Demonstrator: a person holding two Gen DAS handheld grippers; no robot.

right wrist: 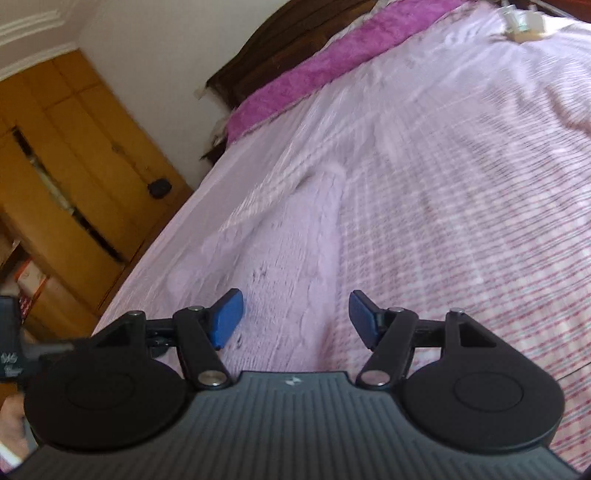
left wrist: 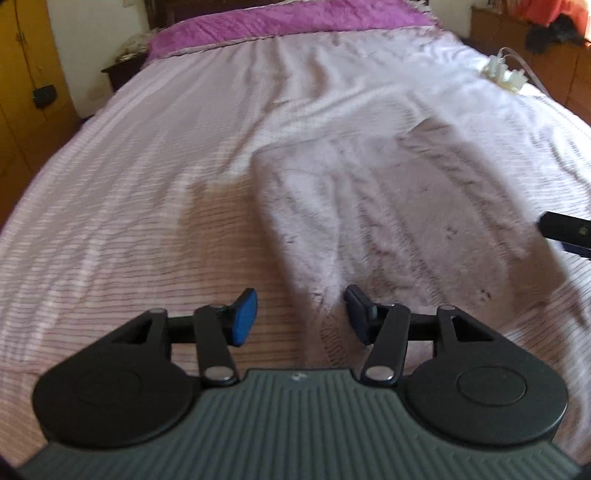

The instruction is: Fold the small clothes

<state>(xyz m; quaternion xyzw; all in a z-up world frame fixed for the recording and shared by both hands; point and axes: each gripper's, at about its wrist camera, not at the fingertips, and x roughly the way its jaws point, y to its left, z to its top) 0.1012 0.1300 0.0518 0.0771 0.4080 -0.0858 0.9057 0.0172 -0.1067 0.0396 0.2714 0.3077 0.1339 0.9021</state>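
**Between folds: both grippers free, garment flat on bed**

Step in hand, as a judgement: a fold looks just laid or about to start; nothing is gripped. Left gripper (left wrist: pixel 300 317) has its jaws spread w/ nothing between them, hanging just above the near tip of the garment (left wrist: pixel 388 206). Right gripper (right wrist: pixel 295 319) also has its jaws spread, empty, over the same cloth's near edge.

Garment: pale lilac piece, small dark specks, lying flat on the bed (left wrist: pixel 129 177), right of centre in the left wrist view, near side. It looks partly folded, roughly a slanted rectangle, but blur makes layers hard to count. Colour nearly matches the striped bedspread, so edges are faint. The right gripper's tip shows at the garment's right edge in the left wrist view.

Far end: magenta blanket (left wrist: pixel 295 22). Small white object (left wrist: pixel 506 74) far right, well apart from the cloth.

Next move calls for: pick an edge/corner pair, lower both grippers till pads straddle the fabric only (not the bedspread), close, lift low, carry across evenly. Risk: pinching the bedspread along w/ the garment.
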